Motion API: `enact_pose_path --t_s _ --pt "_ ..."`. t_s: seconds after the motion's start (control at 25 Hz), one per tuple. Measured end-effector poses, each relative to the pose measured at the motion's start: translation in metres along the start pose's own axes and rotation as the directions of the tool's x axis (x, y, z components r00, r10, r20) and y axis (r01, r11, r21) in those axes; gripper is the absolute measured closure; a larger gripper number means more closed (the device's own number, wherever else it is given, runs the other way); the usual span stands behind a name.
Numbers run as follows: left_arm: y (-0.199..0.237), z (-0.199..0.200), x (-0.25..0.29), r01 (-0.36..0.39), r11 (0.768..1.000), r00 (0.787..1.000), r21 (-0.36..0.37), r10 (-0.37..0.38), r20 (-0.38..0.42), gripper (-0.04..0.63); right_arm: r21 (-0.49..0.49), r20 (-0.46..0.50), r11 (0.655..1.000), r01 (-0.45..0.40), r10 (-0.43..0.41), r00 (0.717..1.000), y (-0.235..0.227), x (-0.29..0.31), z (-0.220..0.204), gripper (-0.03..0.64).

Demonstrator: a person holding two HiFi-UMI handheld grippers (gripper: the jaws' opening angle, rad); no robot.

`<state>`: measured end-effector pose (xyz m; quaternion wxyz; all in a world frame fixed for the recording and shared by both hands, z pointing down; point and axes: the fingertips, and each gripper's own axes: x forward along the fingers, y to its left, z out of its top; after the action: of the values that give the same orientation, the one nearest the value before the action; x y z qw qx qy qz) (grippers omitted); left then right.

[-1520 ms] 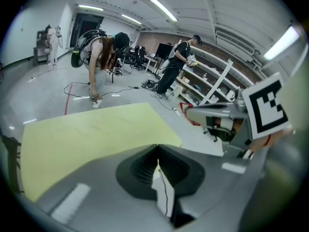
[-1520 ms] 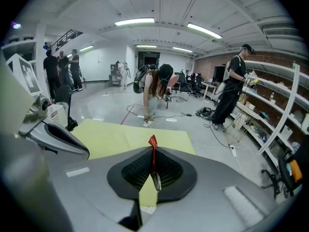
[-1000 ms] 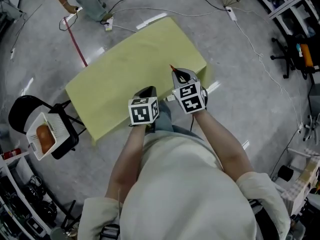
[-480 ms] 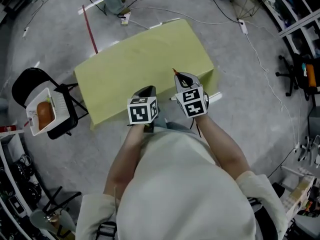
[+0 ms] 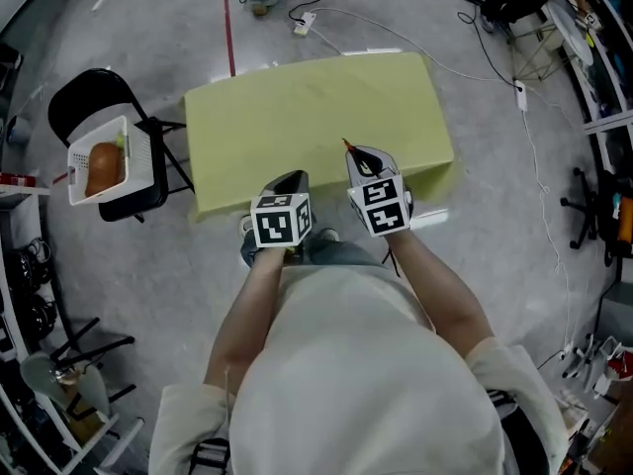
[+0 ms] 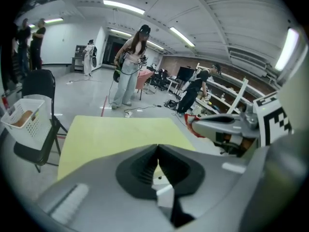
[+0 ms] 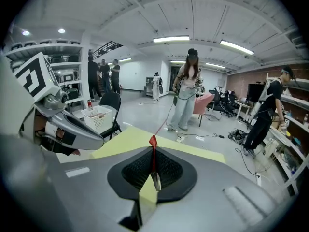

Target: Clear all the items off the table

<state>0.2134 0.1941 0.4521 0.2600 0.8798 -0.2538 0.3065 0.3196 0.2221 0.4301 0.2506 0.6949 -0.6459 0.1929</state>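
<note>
Head view looks steeply down on a yellow-green rectangular table (image 5: 316, 107). The left gripper (image 5: 293, 179) and the right gripper (image 5: 349, 147) are held side by side over its near edge, each with a black-and-white marker cube behind it. This is the only view that shows the whole layout. A black folding chair (image 5: 91, 92) stands left of the table and apart from it. A white slotted plastic basket (image 5: 71, 166) sits on its seat with an orange-brown rounded item (image 5: 102, 169) inside. What that item is cannot be made out. A red floor line (image 5: 229, 28), a white power strip (image 5: 304, 23) and loose cables lie on the grey floor beyond the table.

Left gripper view adds what the top-down look hides. The left jaws are pressed together with nothing between them, and the right gripper reaches in from the right with a red tip. A person in pale trousers (image 6: 129, 69) stands past the far table edge, and another person (image 6: 195, 88) bends at white shelving.

Right gripper view shows the right jaws closed against each other, with a thin red strip (image 7: 153, 151) along their seam. The left gripper is at the picture's left. The basket and chair stand behind the table's left corner, a pink office chair (image 7: 205, 103) stands further back, and 3 people (image 7: 104, 74) stand at left.
</note>
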Motion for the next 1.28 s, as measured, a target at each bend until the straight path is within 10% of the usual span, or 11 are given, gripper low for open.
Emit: enact_pose_path --t_s 1.28 --pt "0.340 0.017 -0.153 -0.240 0.926 0.955 -0.291 0.279 0.103 0.586 -0.247 -0.018 0.917 -0.314 0.320 0.947 0.292 0.166 0.171 0.608"
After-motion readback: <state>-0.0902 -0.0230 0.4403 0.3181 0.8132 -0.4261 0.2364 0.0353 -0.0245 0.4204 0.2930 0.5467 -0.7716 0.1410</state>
